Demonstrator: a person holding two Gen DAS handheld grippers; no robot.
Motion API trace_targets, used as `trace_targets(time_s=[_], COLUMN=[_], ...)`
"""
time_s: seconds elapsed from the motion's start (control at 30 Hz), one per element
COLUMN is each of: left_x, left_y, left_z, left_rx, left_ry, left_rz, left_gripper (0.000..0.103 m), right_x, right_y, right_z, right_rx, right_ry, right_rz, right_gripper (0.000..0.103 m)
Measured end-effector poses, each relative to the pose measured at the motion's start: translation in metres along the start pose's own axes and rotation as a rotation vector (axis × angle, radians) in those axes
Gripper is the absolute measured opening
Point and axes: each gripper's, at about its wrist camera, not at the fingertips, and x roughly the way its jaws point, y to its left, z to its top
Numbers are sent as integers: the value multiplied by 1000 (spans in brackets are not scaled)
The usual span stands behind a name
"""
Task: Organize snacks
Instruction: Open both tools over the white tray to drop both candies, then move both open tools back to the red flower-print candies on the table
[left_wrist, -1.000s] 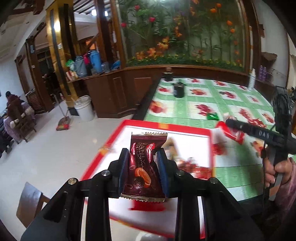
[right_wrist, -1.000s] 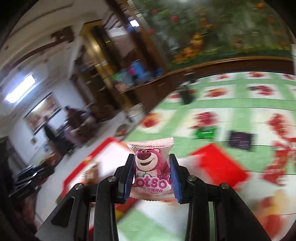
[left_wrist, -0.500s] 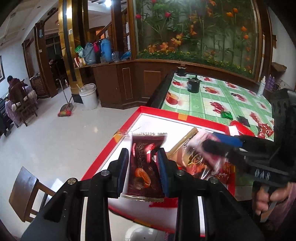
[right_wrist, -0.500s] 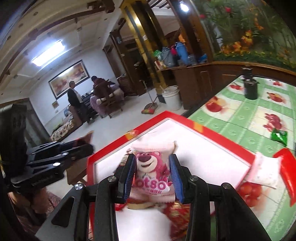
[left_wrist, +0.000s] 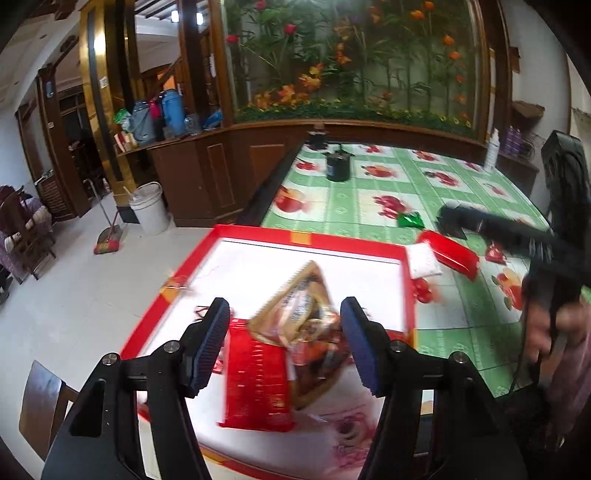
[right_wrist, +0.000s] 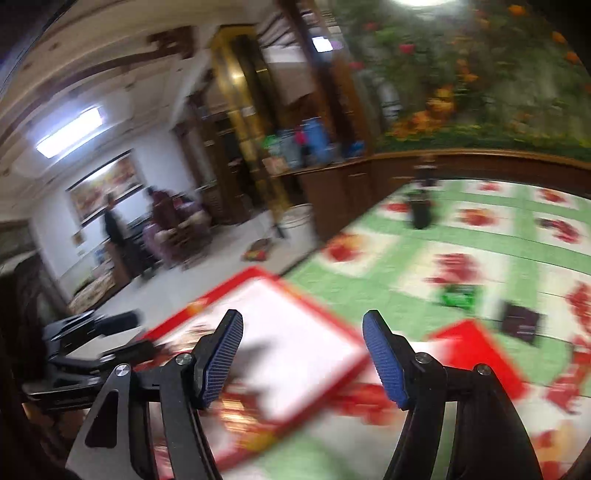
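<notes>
A: State of each hand-held gripper?
B: Left hand-held gripper (left_wrist: 284, 341) and right hand-held gripper (right_wrist: 303, 358): jaws just opened, empty. Released foil snack packets (left_wrist: 291, 343) lie collected in the red-rimmed white tray (left_wrist: 306, 236).

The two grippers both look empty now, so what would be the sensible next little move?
Probably swing the right gripper toward the green packet left out on the tablecloth. Both grippers' jaws have just been opening; the left gripper pinches nothing, and packets already lie in the red-rimmed tray.
</notes>
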Motion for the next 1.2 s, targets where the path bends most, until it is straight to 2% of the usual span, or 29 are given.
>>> trace_targets(time_s=[0.17,0.3,0.43,0.53,0.63,0.67,0.87,1.07,1.2], left_x=[-6,-6,-3,-2,-2,-2,-2,0,5], left_y=[-29,-50,-69,-77,-84,-85,-92,-95,-101], left_z=[9,11,10,8,6,5,3,0,0], left_rx=[54,91,110,111,115,114,120,126,121], left_ry=[-9,-6,15,29,38,40,52,61,87], left_rz=[-36,-57,-74,-87,-99,-102,-120,-137,-170], left_gripper=[62,64,64,64,64,64,64,64,64], right_x=[-49,-90,-104,-92,-82,-80,-73,-67,-58], right_y=[-97,-172,-222,-243,-252,-252,-255,-251,-238], right_z=[9,3,-4,-10,-16,-18,-27,-29,-30], right_rx=[118,228,317,347,358,356,366,343,249], right_ry=[-83,-112,-59,52,136,148,213,235,267], right_rz=[-205,-340,-427,-495,-538,-550,-571,-573,-605], right_gripper=[69,71,71,70,66,61,52,53,55])
